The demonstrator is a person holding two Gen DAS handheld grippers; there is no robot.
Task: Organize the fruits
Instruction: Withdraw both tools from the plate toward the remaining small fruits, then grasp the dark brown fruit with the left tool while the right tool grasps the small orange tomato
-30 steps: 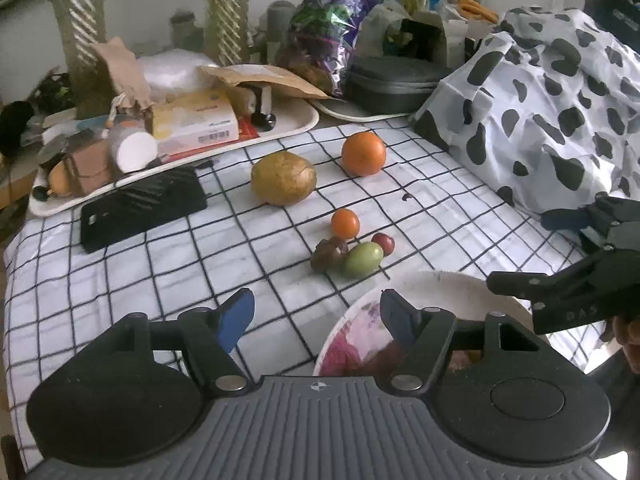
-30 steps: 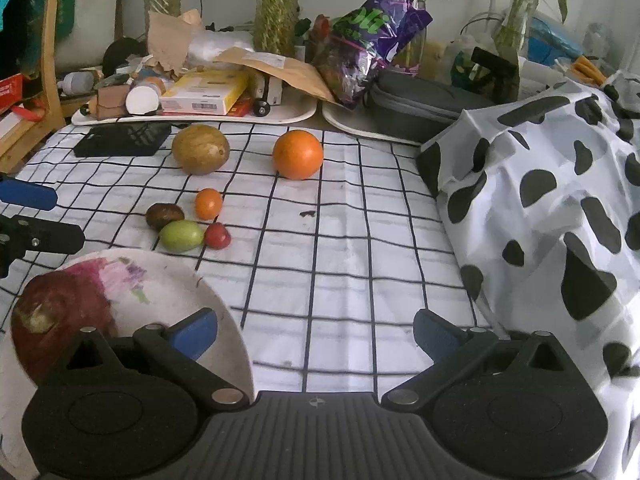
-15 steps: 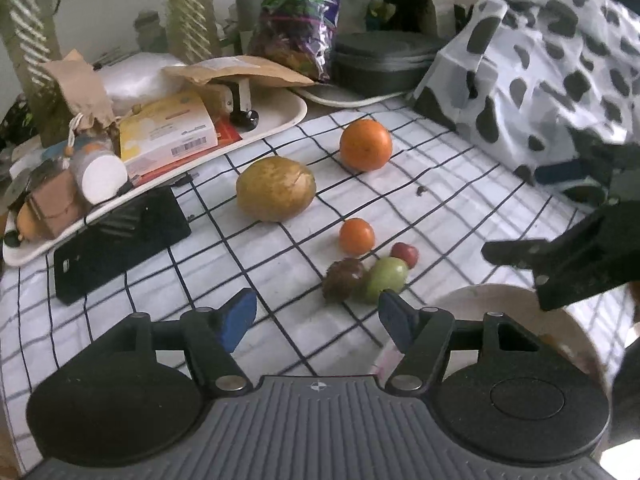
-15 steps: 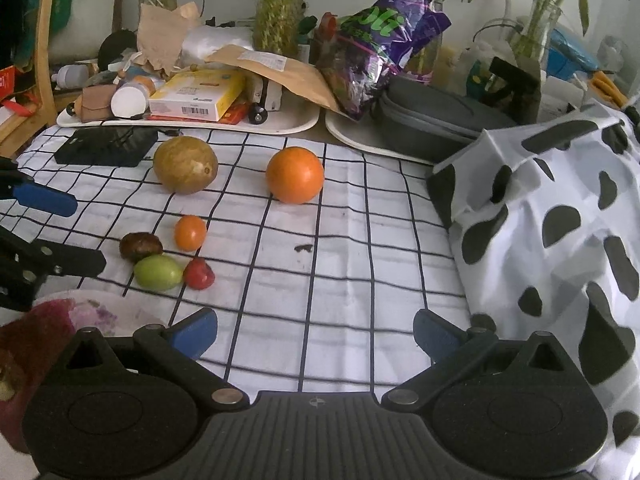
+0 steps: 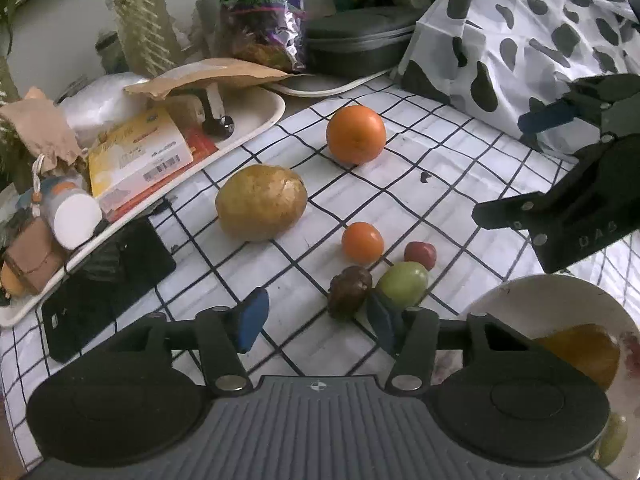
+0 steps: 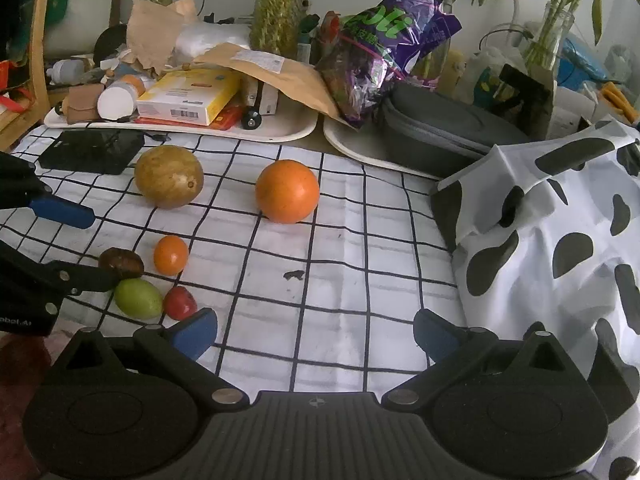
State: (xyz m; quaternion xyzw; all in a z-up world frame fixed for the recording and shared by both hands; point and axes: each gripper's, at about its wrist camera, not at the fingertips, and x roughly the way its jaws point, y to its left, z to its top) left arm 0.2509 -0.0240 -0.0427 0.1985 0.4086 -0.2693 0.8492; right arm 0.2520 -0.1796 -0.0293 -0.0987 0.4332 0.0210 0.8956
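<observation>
On the checked tablecloth lie a big orange [image 5: 355,134] [image 6: 287,191], a yellow-brown round fruit [image 5: 261,202] [image 6: 169,176], a small orange fruit [image 5: 362,242] [image 6: 171,255], a dark brown fruit [image 5: 349,291] [image 6: 121,263], a green fruit [image 5: 403,283] [image 6: 138,298] and a small red fruit [image 5: 419,254] [image 6: 179,303]. A white bowl [image 5: 532,292] at the front right holds a yellow fruit [image 5: 580,350]. My left gripper [image 5: 316,316] is open, just before the brown and green fruits. My right gripper [image 6: 314,332] is open and empty over bare cloth.
A black phone [image 5: 104,280] lies left of the fruits. A cluttered white tray [image 5: 260,120] with boxes and a bottle stands behind. A grey case [image 6: 448,128] and a cow-spotted cloth [image 6: 560,220] fill the right side. Plants and a purple bag [image 6: 384,36] line the back.
Both grippers have moved forward toward the fruits. The left one has swung left off the bowl and now stands just before the brown and green fruits.
</observation>
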